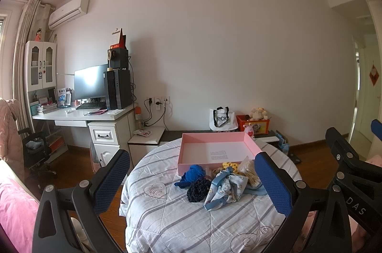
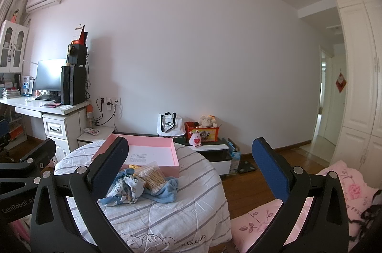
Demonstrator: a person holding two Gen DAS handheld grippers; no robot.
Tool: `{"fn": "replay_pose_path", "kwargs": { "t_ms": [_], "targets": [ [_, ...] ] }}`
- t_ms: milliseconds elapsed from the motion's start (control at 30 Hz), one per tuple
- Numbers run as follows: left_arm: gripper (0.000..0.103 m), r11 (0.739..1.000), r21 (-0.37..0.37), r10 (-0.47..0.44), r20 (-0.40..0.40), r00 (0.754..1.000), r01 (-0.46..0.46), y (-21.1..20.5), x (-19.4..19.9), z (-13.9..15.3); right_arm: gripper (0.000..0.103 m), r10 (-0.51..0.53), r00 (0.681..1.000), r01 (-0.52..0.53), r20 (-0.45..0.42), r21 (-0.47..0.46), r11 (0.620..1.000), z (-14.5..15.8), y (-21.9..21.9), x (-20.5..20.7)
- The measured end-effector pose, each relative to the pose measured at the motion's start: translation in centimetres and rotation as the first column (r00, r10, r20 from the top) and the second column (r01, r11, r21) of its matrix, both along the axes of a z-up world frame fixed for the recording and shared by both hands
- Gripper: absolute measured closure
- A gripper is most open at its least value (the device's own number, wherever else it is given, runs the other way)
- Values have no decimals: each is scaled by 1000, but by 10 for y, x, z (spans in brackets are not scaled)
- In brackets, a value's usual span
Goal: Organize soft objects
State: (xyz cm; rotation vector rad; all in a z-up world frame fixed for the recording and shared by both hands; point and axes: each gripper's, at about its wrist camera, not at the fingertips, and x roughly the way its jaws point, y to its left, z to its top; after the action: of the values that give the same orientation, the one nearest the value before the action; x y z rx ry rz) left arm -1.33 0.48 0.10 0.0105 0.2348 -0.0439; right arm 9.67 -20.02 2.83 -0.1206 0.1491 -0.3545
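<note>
The left claw [image 1: 192,183] stands wide, its two blue-padded fingers [image 1: 112,179] spread with nothing held between them. Framed in the gap, a little ahead and below, lies the pile of soft things on a round table under a striped quilt [image 1: 167,217]. Nearest is a printed cloth pouch [image 1: 226,188] tied with a blue ribbon, with a dark blue scrunchie [image 1: 198,188] touching its left side and a bright blue yarn ball [image 1: 194,173] just behind that. A bag of cotton swabs [image 1: 249,171] and a yellow knitted piece [image 1: 230,165] sit close to the right finger. Behind the pile rests a shallow pink box [image 1: 217,150], open and bare inside.

The right claw [image 2: 191,171] is likewise wide and holds nothing. The pouch [image 2: 126,188], the swabs [image 2: 151,177] and a blue cloth [image 2: 167,193] lie just beside its left finger [image 2: 109,167], the pink box [image 2: 152,152] beyond them. Its right finger hangs over the wooden floor [image 2: 248,183], near a pink flowered bedcover [image 2: 343,183].
</note>
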Motion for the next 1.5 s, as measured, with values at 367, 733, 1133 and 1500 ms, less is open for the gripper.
{"fn": "replay_pose_path", "kwargs": {
  "t_ms": [367, 733, 1133, 1500],
  "targets": [
    [0, 1000, 1, 0, -2, 1000, 0, 1, -1, 0, 0, 1, 1000, -1, -5, 2, 1000, -3, 0, 1],
    [0, 1000, 2, -1, -9, 1000, 1, 2, 0, -1, 0, 1, 1000, -1, -10, 2, 1000, -8, 0, 2],
    [0, 1000, 12, -4, -84, 996, 5, 3, 15, -9, 0, 5, 996, -2, -85, 28, 1000, -26, -4, 13],
    [0, 1000, 26, -11, -231, 973, 17, -2, 58, -23, 0, 3, 973, 14, -231, 71, 997, -49, -14, 50]
  ]
}}
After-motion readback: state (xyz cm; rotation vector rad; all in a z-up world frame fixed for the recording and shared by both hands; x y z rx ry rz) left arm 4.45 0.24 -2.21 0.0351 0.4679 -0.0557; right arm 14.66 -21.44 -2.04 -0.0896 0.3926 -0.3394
